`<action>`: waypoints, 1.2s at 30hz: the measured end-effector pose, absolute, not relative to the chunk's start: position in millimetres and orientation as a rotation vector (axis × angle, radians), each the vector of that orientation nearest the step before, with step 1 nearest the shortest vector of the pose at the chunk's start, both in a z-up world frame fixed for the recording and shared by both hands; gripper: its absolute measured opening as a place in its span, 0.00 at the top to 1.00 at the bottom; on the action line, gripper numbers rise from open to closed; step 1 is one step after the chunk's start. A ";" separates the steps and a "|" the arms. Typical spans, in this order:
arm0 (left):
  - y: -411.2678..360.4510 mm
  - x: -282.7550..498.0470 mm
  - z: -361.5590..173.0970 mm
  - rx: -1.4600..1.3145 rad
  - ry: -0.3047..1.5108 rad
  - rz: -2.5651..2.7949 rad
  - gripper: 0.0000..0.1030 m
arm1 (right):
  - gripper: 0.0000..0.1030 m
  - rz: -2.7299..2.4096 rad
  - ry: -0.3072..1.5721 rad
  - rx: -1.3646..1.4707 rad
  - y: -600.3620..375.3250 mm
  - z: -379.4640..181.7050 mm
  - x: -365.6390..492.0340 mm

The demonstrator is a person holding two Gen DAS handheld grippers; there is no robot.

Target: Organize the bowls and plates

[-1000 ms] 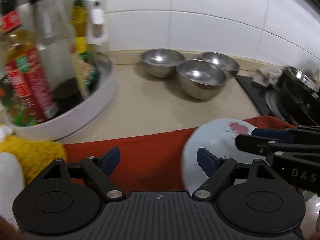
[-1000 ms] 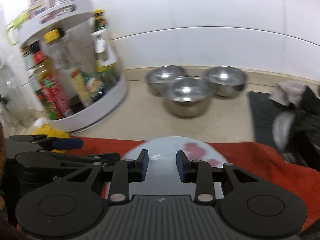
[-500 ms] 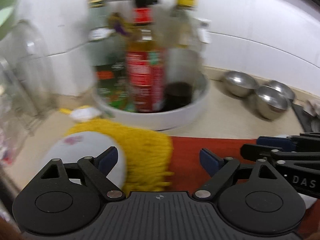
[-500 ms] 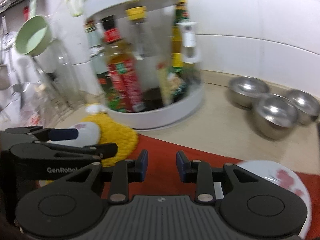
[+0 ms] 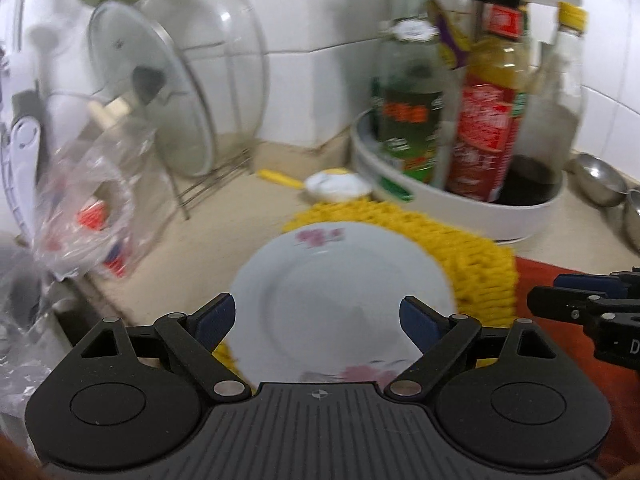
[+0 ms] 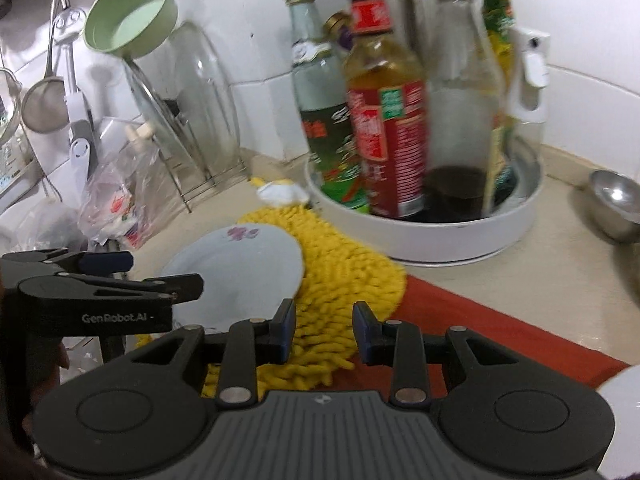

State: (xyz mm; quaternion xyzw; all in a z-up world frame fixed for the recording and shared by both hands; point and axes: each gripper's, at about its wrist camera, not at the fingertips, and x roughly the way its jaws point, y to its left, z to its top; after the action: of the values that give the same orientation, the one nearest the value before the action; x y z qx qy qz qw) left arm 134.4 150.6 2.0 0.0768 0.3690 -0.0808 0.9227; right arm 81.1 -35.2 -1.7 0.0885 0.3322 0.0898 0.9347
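A white plate (image 5: 340, 292) with pink flowers lies on a yellow shaggy mat (image 5: 472, 256), near the counter's front edge. My left gripper (image 5: 318, 318) hovers over its near half, the jaws spread wide on either side and not touching it. The right wrist view shows the same plate (image 6: 240, 268) with the left gripper (image 6: 152, 274) above its left edge. My right gripper (image 6: 324, 332) hangs over the mat's edge, with a narrow gap and nothing in it. A second white plate (image 6: 624, 400) peeks in at the lower right on the red cloth (image 6: 480, 320). Steel bowls (image 6: 616, 204) sit far right.
A white turntable rack (image 6: 440, 240) full of sauce bottles stands right behind the mat. Glass pot lids (image 5: 168, 92) lean in a wire rack at the back left, with a crumpled plastic bag (image 5: 88, 200) in front. A green scoop (image 6: 132, 16) and strainers hang on the wall.
Both grippers have swung left, away from the steel bowls and the plate on the red cloth. The plate on the yellow mat now lies under the left jaws, which stand slightly wider.
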 end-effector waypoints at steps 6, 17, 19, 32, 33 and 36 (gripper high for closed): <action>177.1 157.4 -13.7 0.141 0.784 -0.173 0.09 | 0.73 0.214 0.727 0.226 -18.1 -13.0 109.5; 196.9 195.4 -42.8 0.103 0.849 -0.262 0.14 | 0.73 0.243 0.826 0.276 -2.3 -37.9 144.3; 198.2 200.5 -45.6 0.096 0.857 -0.282 0.14 | 0.73 0.259 0.827 0.274 1.3 -40.1 147.2; 192.6 206.3 -42.8 0.045 0.890 -0.357 0.14 | 0.74 0.273 0.863 0.299 2.5 -43.3 156.1; 192.5 200.9 -40.5 0.044 0.889 -0.372 0.14 | 0.74 0.269 0.862 0.294 1.4 -40.6 151.8; 190.0 187.8 -39.5 0.050 0.895 -0.438 0.15 | 0.74 0.254 0.865 0.298 -9.7 -37.8 139.2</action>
State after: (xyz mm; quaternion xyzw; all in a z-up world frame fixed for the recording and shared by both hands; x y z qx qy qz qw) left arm 187.8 190.0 -39.5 0.0239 0.4293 -0.2102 0.8780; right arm 139.2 -9.7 -37.8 0.1435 0.4163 0.1225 0.8894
